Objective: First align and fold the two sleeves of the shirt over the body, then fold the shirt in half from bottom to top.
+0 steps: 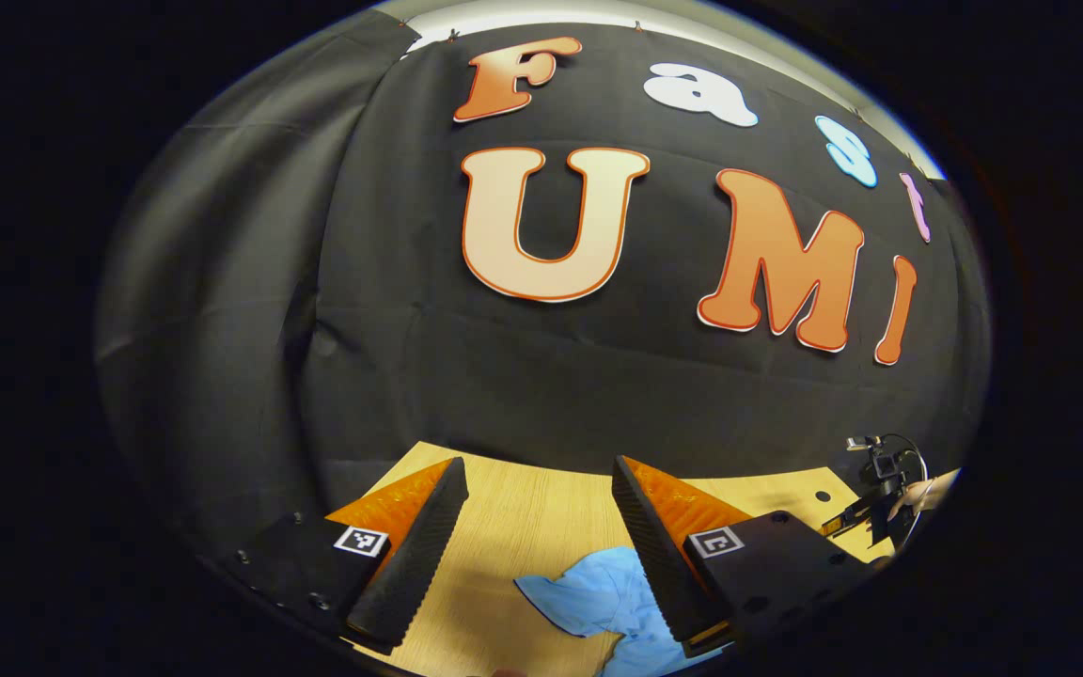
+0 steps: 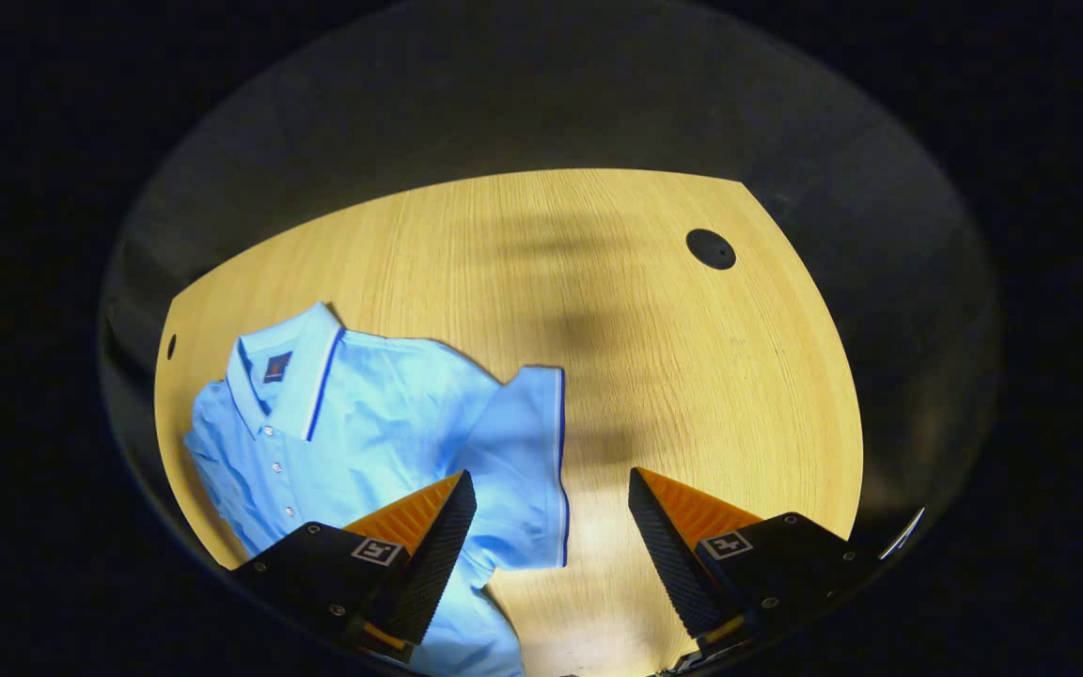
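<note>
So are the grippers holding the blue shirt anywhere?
No. Both grippers are open above the table: left gripper, right gripper. The shirt lies flat, unheld.

A light blue short-sleeved polo shirt (image 2: 353, 414) lies on the left part of the pale wooden table (image 2: 692, 376) in the right gripper view, collar toward the far left edge, one sleeve reaching rightward toward the table's middle. A small round dark hole (image 2: 711, 249) sits in the far right of the tabletop, well apart from the shirt. The black cloth wall (image 1: 551, 385) stands behind the table.

Wooden table (image 2: 654, 357), round dark hole (image 2: 711, 249) near far edge
</note>
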Demonstrator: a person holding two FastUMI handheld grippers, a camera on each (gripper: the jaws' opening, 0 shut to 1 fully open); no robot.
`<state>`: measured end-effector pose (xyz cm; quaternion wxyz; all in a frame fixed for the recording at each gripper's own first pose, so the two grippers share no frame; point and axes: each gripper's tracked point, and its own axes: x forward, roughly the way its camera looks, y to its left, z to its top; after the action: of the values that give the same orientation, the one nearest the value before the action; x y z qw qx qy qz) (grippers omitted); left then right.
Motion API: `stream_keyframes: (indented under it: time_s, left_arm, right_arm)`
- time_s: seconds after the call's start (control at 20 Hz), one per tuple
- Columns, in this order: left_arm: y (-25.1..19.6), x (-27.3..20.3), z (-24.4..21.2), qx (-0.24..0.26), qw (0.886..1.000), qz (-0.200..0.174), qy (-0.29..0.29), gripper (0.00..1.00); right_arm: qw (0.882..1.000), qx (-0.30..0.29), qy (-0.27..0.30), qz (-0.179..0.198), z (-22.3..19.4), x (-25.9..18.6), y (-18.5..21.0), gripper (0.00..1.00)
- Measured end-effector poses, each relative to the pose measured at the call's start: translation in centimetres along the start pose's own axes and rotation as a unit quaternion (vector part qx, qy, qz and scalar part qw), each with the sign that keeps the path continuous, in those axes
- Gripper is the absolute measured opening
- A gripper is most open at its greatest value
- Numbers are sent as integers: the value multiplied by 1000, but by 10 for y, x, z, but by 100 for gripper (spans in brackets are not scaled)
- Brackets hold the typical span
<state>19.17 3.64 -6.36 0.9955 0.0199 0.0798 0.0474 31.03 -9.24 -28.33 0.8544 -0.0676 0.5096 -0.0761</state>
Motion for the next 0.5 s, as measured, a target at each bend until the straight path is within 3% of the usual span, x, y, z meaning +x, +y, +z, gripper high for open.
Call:
stream_keyframes:
  time_s: [0.05, 0.1, 0.15, 0.25, 0.5]
  left_arm:
    - [3, 2, -1, 1, 1000, 3, 3, 100]
    - [5, 3, -4, 1, 1000, 5, 5, 100]
    - [6, 4, -5, 0, 1000, 6, 8, 100]
    - [6, 7, -12, -3, 1000, 6, 15, 100]
    - [8, 10, -16, 2, 1000, 8, 23, 100]
  right_arm:
    - [1000, 3, 7, -1, -1, 5, 0, 98]
    - [1000, 5, 15, -3, -4, 9, 0, 92]
    - [1000, 9, 25, -9, -6, 14, -3, 98]
    - [999, 18, 49, -4, -12, 22, 0, 99]
    - [998, 34, 57, 8, -12, 27, 6, 91]
